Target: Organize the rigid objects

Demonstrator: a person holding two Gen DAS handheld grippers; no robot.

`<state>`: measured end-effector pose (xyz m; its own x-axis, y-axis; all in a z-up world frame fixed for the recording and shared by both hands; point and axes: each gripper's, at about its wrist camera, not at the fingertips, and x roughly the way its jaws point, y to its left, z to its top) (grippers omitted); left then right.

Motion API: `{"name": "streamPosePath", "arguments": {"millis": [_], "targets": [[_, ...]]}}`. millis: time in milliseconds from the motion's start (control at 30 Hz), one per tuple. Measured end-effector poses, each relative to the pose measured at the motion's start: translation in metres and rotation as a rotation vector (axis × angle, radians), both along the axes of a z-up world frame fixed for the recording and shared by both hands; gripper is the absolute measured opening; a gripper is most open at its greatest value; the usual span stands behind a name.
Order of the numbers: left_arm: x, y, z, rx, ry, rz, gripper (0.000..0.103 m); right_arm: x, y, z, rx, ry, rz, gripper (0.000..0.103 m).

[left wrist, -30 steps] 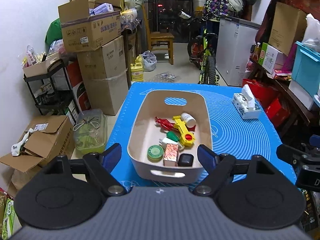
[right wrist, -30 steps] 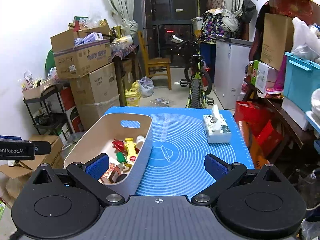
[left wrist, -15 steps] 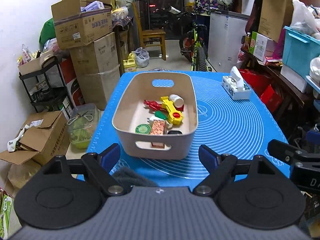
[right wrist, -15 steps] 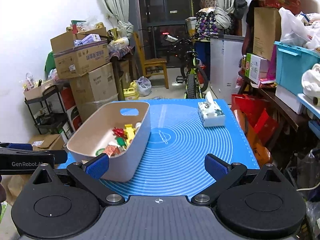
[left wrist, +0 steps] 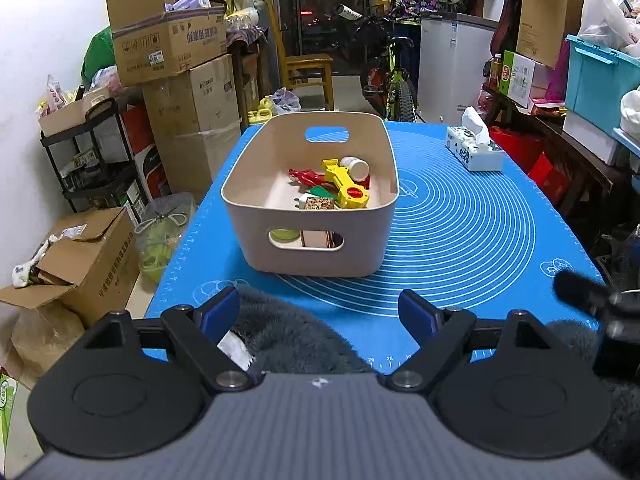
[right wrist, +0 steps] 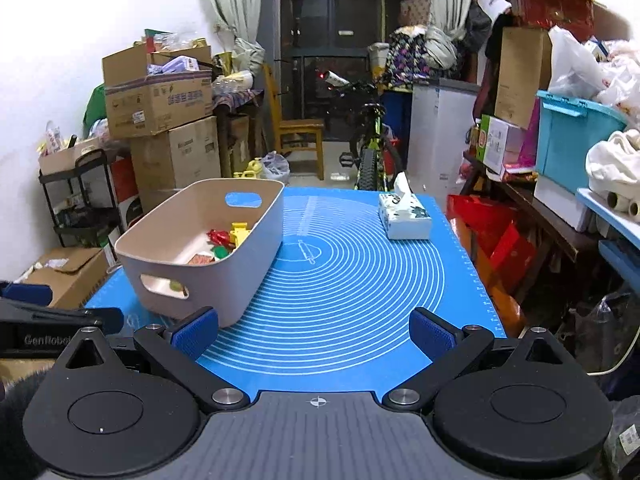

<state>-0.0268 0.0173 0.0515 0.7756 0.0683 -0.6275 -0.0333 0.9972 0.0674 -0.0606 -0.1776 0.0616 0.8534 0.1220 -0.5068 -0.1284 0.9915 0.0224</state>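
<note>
Inspector A: Left hand-held gripper is standing with its jaws spread wide, nothing between the blue pads, hovering over the near edge of the counter above a grey fuzzy sleeve. Right hand-held gripper is likewise spread and carrying nothing, hanging over the blue mat.

Inspector B: And the goods?

Inspector A: All are sitting inside the beige basket, which is resting on the left half of the mat, just ahead of the left hand-held gripper. Inside it I am seeing a yellow toy tool, a red figure, a white bottle, a green piece and a small patterned box. A green disc is showing through the near handle slot.

Inspector B: Anything else on the counter?

Inspector A: A tissue box is standing at the far right of the mat, well apart from the basket.
</note>
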Motion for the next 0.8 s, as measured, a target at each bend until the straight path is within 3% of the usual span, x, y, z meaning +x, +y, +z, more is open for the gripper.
{"name": "streamPosePath", "arguments": {"millis": [300, 800], "targets": [[-0.006, -0.002, -0.013, -0.015, -0.015, -0.006, 0.086, -0.012, 0.013, -0.015, -0.002, -0.042, 0.029, 0.101], [-0.004, -0.007, -0.023, -0.008, -0.007, -0.052, 0.086, -0.006, 0.004, -0.024, 0.041, -0.011, -0.007, 0.101]]}}
